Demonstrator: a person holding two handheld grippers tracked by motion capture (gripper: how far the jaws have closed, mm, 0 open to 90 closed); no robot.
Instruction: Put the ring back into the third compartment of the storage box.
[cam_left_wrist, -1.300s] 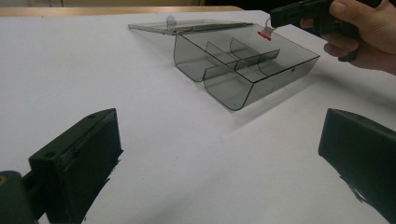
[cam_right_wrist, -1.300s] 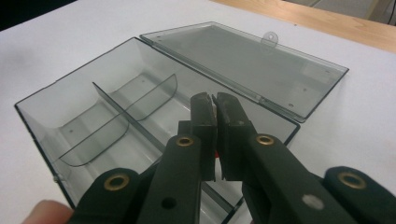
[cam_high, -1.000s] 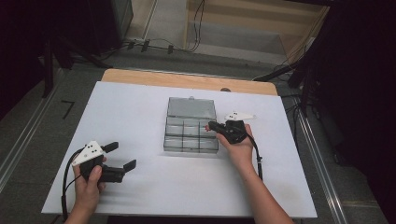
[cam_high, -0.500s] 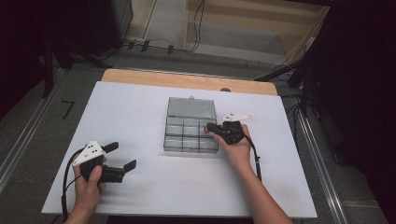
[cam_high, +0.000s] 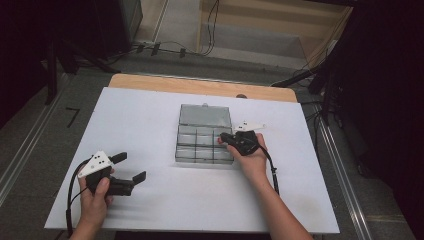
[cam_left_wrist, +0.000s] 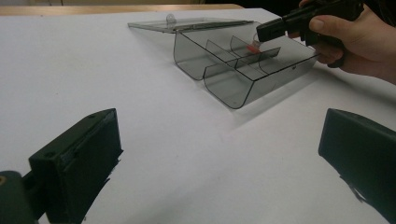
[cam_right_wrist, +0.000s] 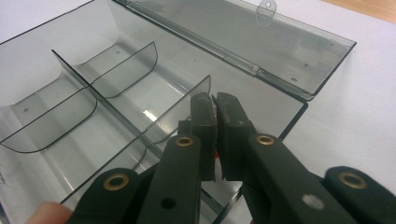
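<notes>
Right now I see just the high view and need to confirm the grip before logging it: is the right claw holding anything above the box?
Observer: Yes. The right claw is shut, and the left gripper view shows a small red piece pinched at its tip.
Operator: Is anything lying in the compartments?
Observer: In the right gripper view, the compartments of the clear box near that claw look bare.
Operator: And the left claw?
Observer: The left claw stands wide open above the white table, with nothing between its jaws.
</notes>
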